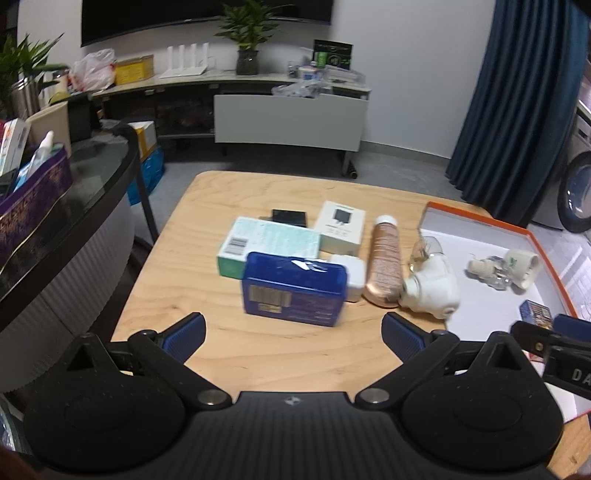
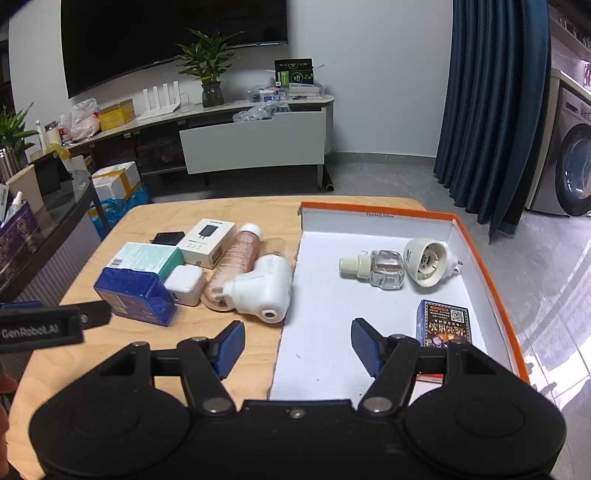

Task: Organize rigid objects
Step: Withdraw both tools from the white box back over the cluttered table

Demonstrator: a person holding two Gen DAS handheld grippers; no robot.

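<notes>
Left wrist view: left tool (image 1: 293, 332) released, empty, above bench (image 1: 258, 350) nr blue box (image 1: 293, 291). Right tool (image 2: 297, 345) released, empty, over tray (image 2: 480, 254) edge.

wall TV (image 2: 166, 33) | potted plant (image 2: 210, 70) on media console (image 2: 255, 140) | white router (image 2: 162, 96) | blue curtain (image 2: 495, 110) | washing machine (image 2: 572, 162) | glass side table (image 1: 92, 173)

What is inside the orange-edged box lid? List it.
In the lid: a clear bottle, a white plug housing and a dark card box. The right gripper hides the near corner.
</notes>
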